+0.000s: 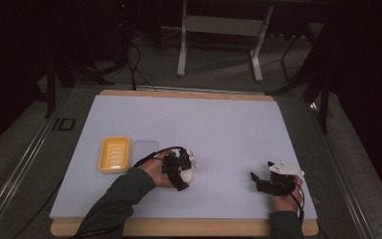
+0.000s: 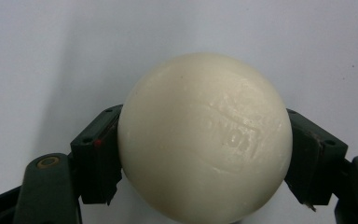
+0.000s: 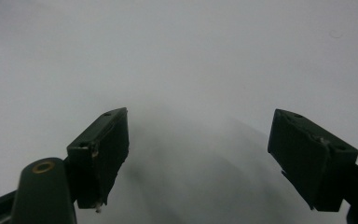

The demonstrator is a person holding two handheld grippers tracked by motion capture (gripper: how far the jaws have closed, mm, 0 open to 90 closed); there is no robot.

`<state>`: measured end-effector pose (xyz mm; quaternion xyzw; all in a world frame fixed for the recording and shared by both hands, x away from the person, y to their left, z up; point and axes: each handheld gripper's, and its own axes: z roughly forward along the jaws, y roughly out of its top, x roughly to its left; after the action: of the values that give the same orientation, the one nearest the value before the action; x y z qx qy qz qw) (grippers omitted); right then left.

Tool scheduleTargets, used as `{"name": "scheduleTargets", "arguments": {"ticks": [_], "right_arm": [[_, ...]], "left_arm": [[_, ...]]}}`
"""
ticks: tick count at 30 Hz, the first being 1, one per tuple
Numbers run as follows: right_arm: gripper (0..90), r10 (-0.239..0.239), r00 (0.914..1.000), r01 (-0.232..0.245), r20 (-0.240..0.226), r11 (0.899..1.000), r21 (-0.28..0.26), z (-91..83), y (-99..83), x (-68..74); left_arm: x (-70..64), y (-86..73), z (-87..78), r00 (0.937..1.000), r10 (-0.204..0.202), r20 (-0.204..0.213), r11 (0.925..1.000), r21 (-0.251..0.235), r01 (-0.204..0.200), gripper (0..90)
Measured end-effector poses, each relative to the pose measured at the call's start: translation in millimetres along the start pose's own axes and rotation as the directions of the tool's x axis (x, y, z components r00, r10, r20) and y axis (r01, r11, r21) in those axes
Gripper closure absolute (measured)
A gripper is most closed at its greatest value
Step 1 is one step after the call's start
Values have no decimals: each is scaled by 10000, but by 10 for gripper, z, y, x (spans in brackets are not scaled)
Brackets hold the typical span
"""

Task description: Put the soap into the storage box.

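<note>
High view first: my left gripper (image 1: 183, 174) is in the lower middle of the frame, and it has the soap (image 1: 187, 175) pinched between its jaws. The soap is round, smooth and creamy white. To its left, in the left middle of the frame, sits the yellow dish (image 1: 114, 154) on the mat (image 1: 219, 124). I think the soap should go in that dish.

Left gripper view shows my grip up close. The soap (image 2: 205, 140) sits in the middle of the frame, and a pad (image 2: 98, 156) presses on each side of it at its widest part. That is a good hold, but soap is slippery and round, so it could pop out. I should squeeze just enough and not harder.

To do this well, I would lift the soap a little off the mat, carry it slowly to the left, and stop right above the dish. Then I would go down until it rests on the ribs inside before I let go. If I drop it from up high, it may roll away.

My right gripper (image 1: 266, 180) is at the lower right of the frame, well apart from the soap. Its jaws are wide and hold nothing. It can wait there.
</note>
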<state>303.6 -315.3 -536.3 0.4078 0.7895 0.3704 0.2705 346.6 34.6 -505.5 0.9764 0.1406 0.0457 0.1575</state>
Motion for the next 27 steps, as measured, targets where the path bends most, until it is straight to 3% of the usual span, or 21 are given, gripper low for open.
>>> {"name": "scheduleTargets", "arguments": {"ticks": [17, 27], "right_arm": [[199, 14, 10000, -14, -7, 10000, -8, 0, 0, -2], [199, 0, 10000, 0, -13, 10000, -14, -1, -1, -3]], "left_arm": [[91, -63, -66, 9960, -848, -281, 9964, -19, 847, 241], [139, -100, -111, 9892, -1383, -494, 9904, -91, 1380, 241]]}}
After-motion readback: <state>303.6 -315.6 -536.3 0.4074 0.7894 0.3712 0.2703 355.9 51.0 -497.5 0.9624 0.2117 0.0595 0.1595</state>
